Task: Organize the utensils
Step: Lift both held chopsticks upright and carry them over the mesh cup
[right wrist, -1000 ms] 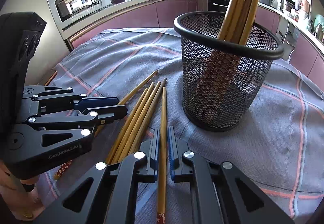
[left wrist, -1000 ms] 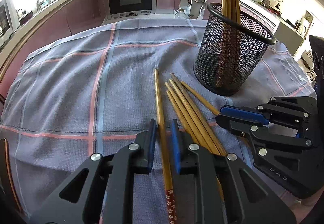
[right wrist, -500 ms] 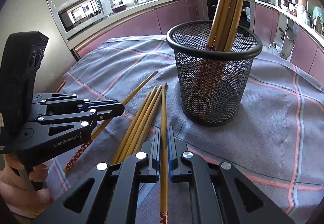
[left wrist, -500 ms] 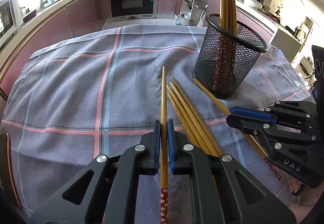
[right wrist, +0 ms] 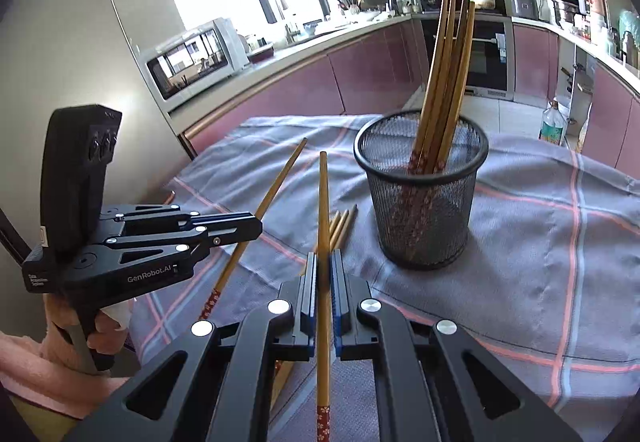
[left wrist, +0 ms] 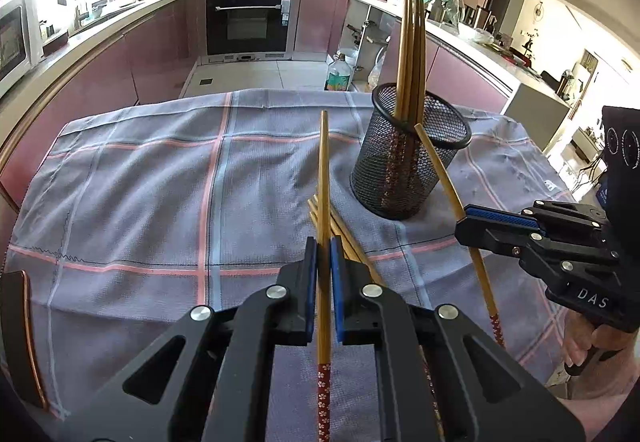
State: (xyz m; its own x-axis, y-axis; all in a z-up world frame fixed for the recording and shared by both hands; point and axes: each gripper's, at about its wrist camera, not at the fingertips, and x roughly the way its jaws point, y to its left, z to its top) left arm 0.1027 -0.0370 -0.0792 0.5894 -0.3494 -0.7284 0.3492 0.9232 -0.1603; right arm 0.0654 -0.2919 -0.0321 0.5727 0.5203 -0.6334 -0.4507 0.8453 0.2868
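Chopsticks: left gripper (left wrist: 324,254) marked "GenRobot.AI" clamps one chopstick (left wrist: 323,178); right gripper (right wrist: 325,270) marked "DAS" clamps another chopstick (right wrist: 323,210); mesh cup (right wrist: 420,202) far right.

One black wire-mesh cup (right wrist: 422,202) stands toward the far right corner of the cloth-covered surface (left wrist: 140,202), with four bamboo chopsticks (right wrist: 442,82) upright in it. Two more chopsticks are gripped, one (left wrist: 325,202) in the left tongs (left wrist: 324,254), one (right wrist: 323,234) in the right tongs (right wrist: 324,266). About four loose chopsticks (right wrist: 342,224) lie mid-surface; the exact count is hidden.
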